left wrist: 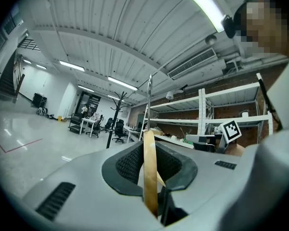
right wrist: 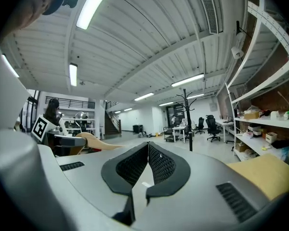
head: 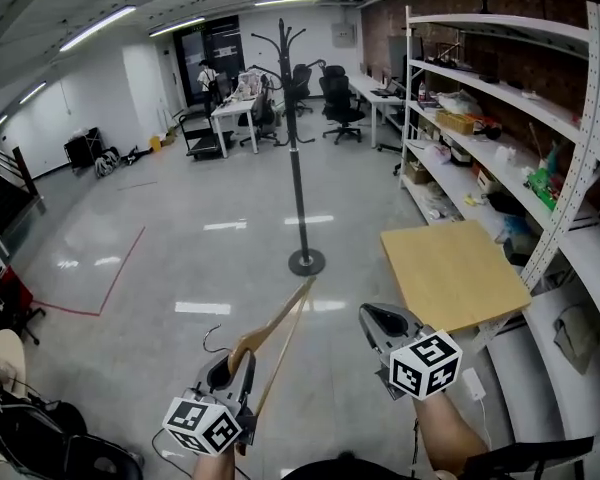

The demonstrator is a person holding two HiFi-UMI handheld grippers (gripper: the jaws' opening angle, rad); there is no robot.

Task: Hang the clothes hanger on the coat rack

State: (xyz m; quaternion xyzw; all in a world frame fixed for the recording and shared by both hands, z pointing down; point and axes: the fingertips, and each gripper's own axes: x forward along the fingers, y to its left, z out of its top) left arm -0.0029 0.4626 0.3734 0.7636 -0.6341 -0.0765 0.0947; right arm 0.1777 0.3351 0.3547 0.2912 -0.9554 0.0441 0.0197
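A wooden clothes hanger point(head: 277, 330) with a metal hook slants up and forward from my left gripper point(head: 234, 360), which is shut on its lower end. In the left gripper view the hanger's edge point(left wrist: 150, 170) stands upright between the pads and its hook point(left wrist: 150, 93) rises above. The black coat rack point(head: 298, 138) stands on the floor straight ahead, some distance beyond both grippers. My right gripper point(head: 379, 317) is held level to the right of the hanger, shut and empty. The right gripper view shows its jaws point(right wrist: 148, 146) together and the rack point(right wrist: 187, 117) far off.
A light wooden table point(head: 451, 274) stands just right of the right gripper, with white metal shelving point(head: 500, 118) full of items behind it. Desks and office chairs point(head: 340, 103) lie past the rack. Red tape point(head: 110, 278) marks the glossy floor at left.
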